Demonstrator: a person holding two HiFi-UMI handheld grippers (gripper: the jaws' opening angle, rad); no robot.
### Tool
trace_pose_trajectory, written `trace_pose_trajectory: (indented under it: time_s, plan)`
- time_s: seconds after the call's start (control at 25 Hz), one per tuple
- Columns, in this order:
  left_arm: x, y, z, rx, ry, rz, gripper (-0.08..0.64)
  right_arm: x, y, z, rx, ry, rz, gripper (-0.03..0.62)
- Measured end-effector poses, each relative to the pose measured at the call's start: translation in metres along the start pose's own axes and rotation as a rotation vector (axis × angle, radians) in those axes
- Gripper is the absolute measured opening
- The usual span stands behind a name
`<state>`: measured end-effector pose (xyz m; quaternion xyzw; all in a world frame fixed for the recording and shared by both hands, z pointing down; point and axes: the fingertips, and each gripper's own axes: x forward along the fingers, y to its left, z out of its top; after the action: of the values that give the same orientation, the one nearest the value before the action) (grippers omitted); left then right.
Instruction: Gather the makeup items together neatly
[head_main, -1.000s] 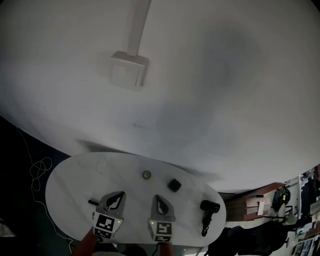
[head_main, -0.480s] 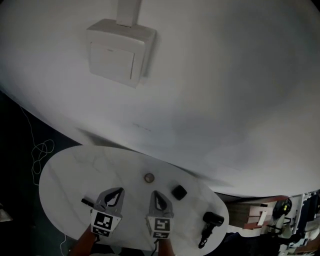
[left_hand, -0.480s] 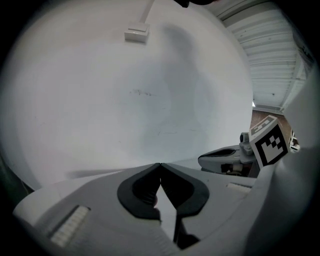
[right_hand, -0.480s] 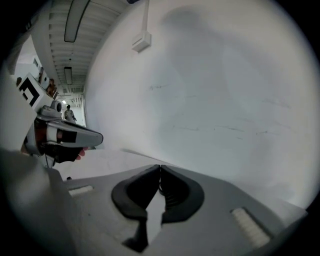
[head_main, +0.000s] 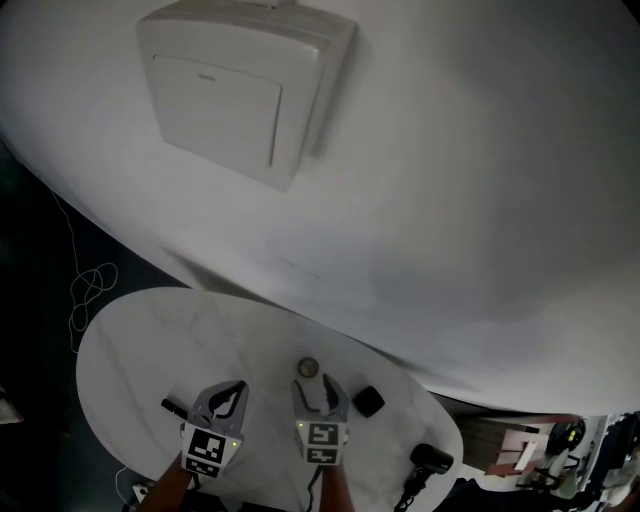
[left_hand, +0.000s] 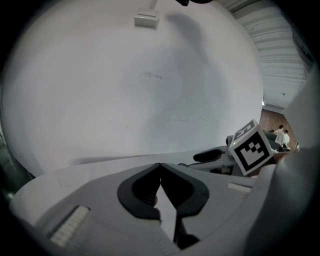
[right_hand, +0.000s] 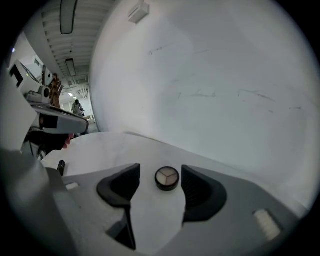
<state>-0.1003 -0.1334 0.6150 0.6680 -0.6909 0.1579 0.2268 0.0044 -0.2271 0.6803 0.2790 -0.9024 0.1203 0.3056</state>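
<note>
Found a thin dark stick (head_main: 172, 407) at the left of the white table (head_main: 120, 340), just beside the left gripper (head_main: 232, 388). Saw the fingers of that gripper closed on nothing, low over the table. Further right, noted the right gripper (right_hand: 161, 176) with fingers just opened and apart, and the round compact (right_hand: 167, 178) on the table in the gap at their tips, not touched. Spotted a small black case (head_main: 368, 402) just beside it, then a hair dryer (head_main: 430, 462) near the right edge. Judged a risk here: if closed off-centre, might push the flat, smooth compact away instead of gripping it, or knock the black case.
</note>
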Motion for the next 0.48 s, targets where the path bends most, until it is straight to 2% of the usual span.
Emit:
trace_pose_trajectory:
  time_s: [0.48]
  plan:
    - [0.009,0.008,-0.026,-0.042,0.06,0.026,0.011,0.037,-0.007,-0.019,0.001,0.077,0.021,0.261]
